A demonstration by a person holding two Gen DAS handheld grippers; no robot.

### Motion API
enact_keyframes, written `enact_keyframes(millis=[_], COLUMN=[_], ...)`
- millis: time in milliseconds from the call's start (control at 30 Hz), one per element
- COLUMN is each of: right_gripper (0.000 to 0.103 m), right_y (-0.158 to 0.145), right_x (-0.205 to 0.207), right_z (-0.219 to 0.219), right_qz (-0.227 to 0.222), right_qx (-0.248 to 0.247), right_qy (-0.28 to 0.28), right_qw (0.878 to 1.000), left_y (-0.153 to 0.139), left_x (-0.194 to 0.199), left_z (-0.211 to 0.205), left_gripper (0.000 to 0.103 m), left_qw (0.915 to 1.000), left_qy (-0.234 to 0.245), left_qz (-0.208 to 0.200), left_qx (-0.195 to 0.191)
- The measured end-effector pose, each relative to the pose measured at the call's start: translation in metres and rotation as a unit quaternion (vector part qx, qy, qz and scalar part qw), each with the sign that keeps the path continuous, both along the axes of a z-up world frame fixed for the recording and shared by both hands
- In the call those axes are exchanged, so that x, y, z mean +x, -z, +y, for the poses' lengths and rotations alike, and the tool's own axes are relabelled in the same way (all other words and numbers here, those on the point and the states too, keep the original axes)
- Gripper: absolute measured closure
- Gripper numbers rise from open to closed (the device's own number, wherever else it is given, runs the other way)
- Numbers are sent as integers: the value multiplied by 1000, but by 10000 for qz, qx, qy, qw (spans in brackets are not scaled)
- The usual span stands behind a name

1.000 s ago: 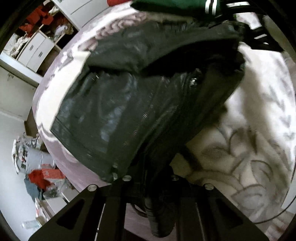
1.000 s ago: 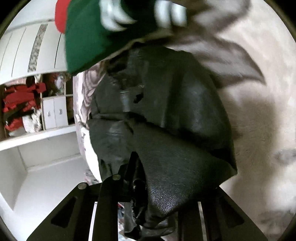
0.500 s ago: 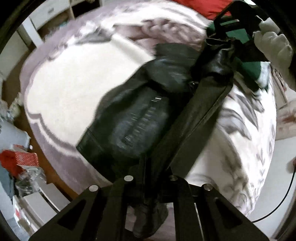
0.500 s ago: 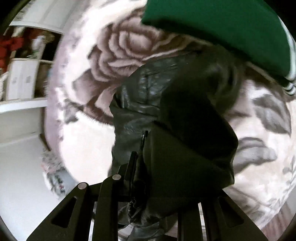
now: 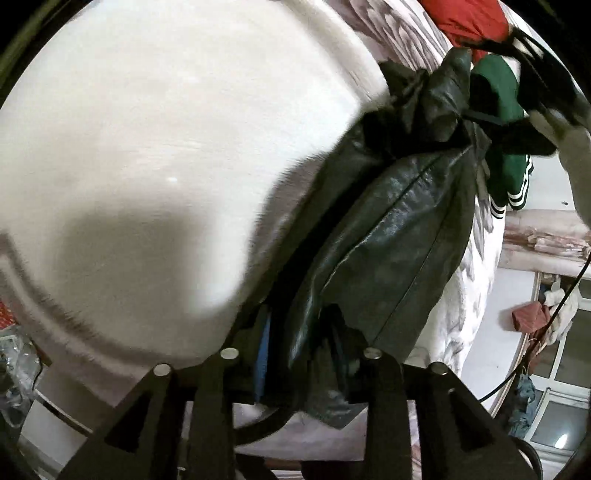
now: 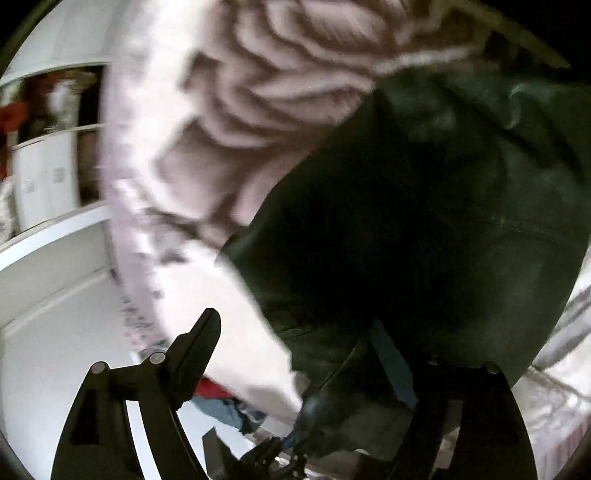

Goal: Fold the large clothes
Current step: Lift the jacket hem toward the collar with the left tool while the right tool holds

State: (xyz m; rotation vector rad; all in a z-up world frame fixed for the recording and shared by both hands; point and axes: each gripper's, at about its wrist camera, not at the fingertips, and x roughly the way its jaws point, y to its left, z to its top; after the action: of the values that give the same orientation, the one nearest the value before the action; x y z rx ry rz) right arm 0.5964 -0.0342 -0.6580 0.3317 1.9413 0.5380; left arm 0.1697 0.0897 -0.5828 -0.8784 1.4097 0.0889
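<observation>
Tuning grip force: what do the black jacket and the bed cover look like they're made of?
Black jacket: leather or faux leather by the look, semi-gloss, with fine grain, creases and sheen along a stitched seam; real or synthetic cannot be told. Bed cover: plush fleece-like fabric, matte, fuzzy nap at its edges, with a grey rose print.

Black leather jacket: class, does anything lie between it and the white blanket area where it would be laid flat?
Nothing visible does. The white blanket beside the black leather jacket is bare; the green garment and red garment lie past its far end.
</observation>
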Motion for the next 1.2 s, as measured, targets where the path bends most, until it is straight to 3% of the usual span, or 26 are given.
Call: enact_keyframes(millis=[67, 100, 133, 267, 433, 567, 633, 700, 733, 767, 833, 867, 1000, 1067, 1133, 1200], right_gripper=[18, 18, 18, 18, 18, 18, 16, 18, 47, 65, 83, 86, 89, 89, 77, 71], right_y=[-19, -26, -33, -28, 44, 102, 117, 115, 112, 108, 99, 95, 69, 65, 74, 83], right_x=[-4, -6, -13, -59, -161, -224, -241, -247, -249, -252, -257, -261, -295, -316, -335, -339], right_z=[-23, -33, -50, -124, -209, -231, -229, -226, -225, -222, -224, -228, -244, -252, -254, -261], right_qz=[-162, -264, -396, -646, 239, 899, 1002, 712, 590, 488, 365, 396, 527, 693, 898, 1257], right_qx=[287, 314, 313, -40, 5, 434, 771, 822, 830, 858, 798, 878, 814, 643, 151, -202], right_qy=[-19, 11, 53, 277, 817, 1126, 1318, 1378, 1388, 1304, 1343, 1432, 1313, 1098, 534, 267], right_qw=[9995, 9992, 9987, 9975, 9964, 9886, 9832, 9845, 9851, 9865, 9870, 9850, 9866, 9895, 9944, 9915], left_y=[-7, -9, -10, 10, 47, 44, 37, 33, 28, 24, 15, 10, 6, 20, 35, 40], left_x=[-2, 2, 4, 19, 39, 44, 42, 40, 38, 35, 28, 24, -7, -30, -46, -52], left_z=[3, 8, 8, 12, -2, -18, -28, -34, -38, -41, -44, -47, -53, -61, -67, -65], left_gripper=[59, 42, 35, 35, 35, 40, 74, 84, 89, 90, 91, 91, 91, 86, 76, 69], left_qw=[9997, 9992, 9987, 9987, 9974, 9939, 9907, 9895, 9891, 9889, 9899, 9907, 9938, 9946, 9927, 9909], left_qy=[0, 25, 53, 220, 690, 1021, 1168, 1184, 1157, 1131, 1015, 942, 921, 1010, 1097, 1056], left_qz=[-7, -50, -115, -98, -57, -376, -583, -685, -748, -780, -829, -824, -493, -80, 463, 813], left_qx=[264, 389, 493, 457, -214, 191, 384, 468, 526, 566, 546, 543, 392, 236, 177, 194])
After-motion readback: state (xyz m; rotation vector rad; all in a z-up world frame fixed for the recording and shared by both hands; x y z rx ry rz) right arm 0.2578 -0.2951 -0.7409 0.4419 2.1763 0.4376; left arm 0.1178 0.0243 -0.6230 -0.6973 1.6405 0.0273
